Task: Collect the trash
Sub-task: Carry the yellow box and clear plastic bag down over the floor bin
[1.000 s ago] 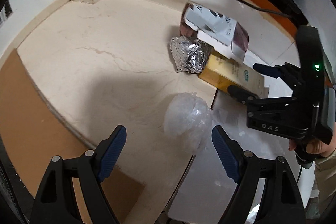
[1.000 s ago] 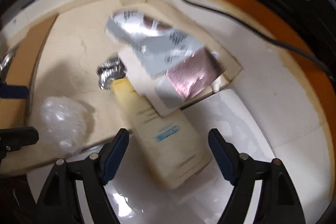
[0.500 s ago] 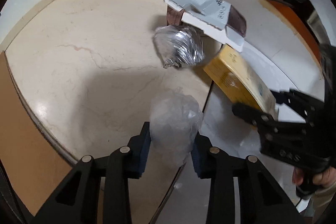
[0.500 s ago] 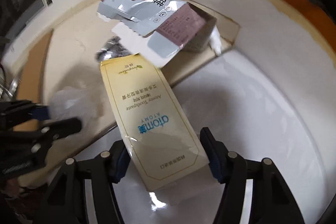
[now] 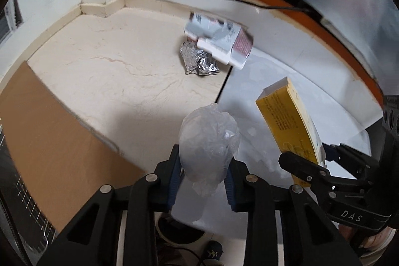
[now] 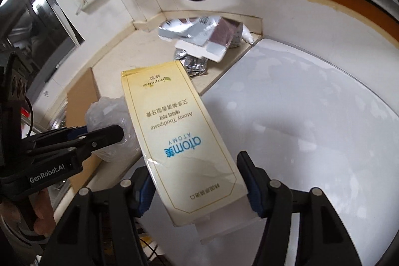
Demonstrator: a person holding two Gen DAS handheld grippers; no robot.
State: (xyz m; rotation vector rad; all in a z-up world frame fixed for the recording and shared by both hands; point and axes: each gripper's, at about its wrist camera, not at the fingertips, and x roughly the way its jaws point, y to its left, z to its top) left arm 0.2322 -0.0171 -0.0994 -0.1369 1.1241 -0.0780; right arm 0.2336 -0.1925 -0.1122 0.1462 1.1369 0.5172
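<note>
A cream marble counter (image 5: 119,71) carries crumpled foil (image 5: 199,60) touching a torn grey carton (image 5: 219,40), with brown cardboard (image 5: 49,136) along its near edge.

A crumpled clear plastic bag (image 5: 208,141) and a yellow toothpaste box (image 6: 179,138) are lifted off the floor; crumpled foil (image 5: 198,60) and a torn grey-maroon carton (image 5: 219,40) lie beyond the box.

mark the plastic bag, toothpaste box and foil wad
plastic bag (image 5: 208,141): left wrist view, middle of the crumpled bulge.
toothpaste box (image 6: 179,133): right wrist view, printed front face.
foil wad (image 5: 198,61): left wrist view, centre of the crinkles.
</note>
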